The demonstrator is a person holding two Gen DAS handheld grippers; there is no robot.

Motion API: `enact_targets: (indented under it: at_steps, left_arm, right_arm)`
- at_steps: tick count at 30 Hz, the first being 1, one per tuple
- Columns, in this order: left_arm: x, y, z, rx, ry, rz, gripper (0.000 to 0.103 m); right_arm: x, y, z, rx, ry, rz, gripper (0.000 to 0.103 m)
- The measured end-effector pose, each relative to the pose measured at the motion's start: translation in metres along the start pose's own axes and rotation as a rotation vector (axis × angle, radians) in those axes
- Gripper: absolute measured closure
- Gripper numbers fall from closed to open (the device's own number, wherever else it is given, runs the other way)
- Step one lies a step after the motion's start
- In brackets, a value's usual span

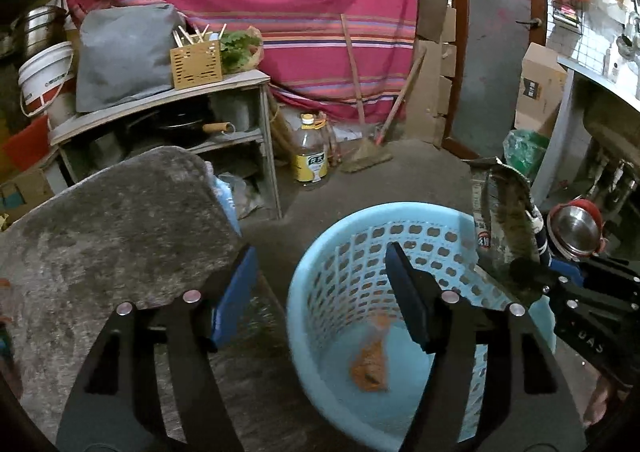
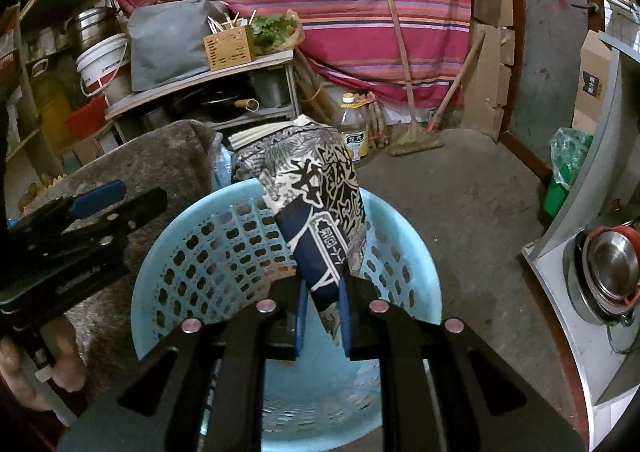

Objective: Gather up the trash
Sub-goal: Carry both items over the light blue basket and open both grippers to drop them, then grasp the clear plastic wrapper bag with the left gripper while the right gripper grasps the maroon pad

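Note:
A light blue perforated basket point(image 1: 352, 252) stands on the floor; it also shows in the right wrist view point(image 2: 208, 248). An orange wrapper point(image 1: 370, 366) lies on its bottom. My right gripper point(image 2: 323, 322) is shut on a blue-and-white patterned snack bag point(image 2: 320, 208) and holds it over the basket; the bag also shows in the left wrist view point(image 1: 506, 224). My left gripper point(image 1: 320, 308) is open and empty, one finger over the basket, the other over a grey felt-covered surface point(image 1: 112, 228).
A shelf point(image 1: 168, 124) with a wok, a grey bag and a chopstick box stands behind. An oil bottle point(image 1: 310, 150) and a broom point(image 1: 368, 156) are by the striped red cloth. A steel bowl point(image 2: 612, 272) and a green bag point(image 2: 568, 168) are at right.

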State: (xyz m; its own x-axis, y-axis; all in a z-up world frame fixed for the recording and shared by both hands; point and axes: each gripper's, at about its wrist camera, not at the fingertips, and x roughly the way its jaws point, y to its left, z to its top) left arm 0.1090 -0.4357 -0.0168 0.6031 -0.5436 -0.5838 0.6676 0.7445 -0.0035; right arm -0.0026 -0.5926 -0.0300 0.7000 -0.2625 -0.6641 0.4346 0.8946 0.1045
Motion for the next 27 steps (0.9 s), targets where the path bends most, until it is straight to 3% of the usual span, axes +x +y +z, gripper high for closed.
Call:
enact_targets:
  at_steps: [3,5,6,7,8,13,17,21,27]
  left_arm:
    - [-0.015,0.015,-0.003,-0.027,-0.027,0.02,0.018]
    - [-0.028,0.029,-0.007,-0.044,-0.052,0.044,0.013]
    - [-0.033,0.036,-0.009,-0.05,-0.057,0.055,0.012]
    - [-0.041,0.046,-0.012,-0.056,-0.06,0.071,0.011]
    - [-0.046,0.054,-0.014,-0.059,-0.06,0.083,0.011]
    - [-0.077,0.103,-0.026,-0.093,-0.07,0.154,0.009]
    - [-0.114,0.158,-0.04,-0.134,-0.105,0.244,0.006]
    - [-0.146,0.207,-0.056,-0.154,-0.12,0.331,0.006]
    - [-0.184,0.278,-0.087,-0.188,-0.117,0.466,0.006]
  right_arm:
    - [0.005,0.005,0.0,-0.005,0.016,-0.003,0.088]
    - [0.011,0.012,0.0,-0.01,0.038,-0.014,0.084]
    - [0.013,0.014,0.0,-0.011,0.045,-0.021,0.066]
    - [0.016,0.016,0.0,-0.012,0.051,-0.036,0.035]
    - [0.019,0.021,-0.001,-0.017,0.055,-0.051,0.025]
    - [0.023,0.041,0.001,-0.045,0.083,-0.106,0.023]
    - [-0.006,0.071,0.014,-0.042,-0.036,-0.125,0.015]
    - [-0.017,0.112,0.023,-0.054,-0.098,-0.078,0.012]
    - [-0.009,0.195,0.02,-0.176,-0.104,-0.018,0.011]
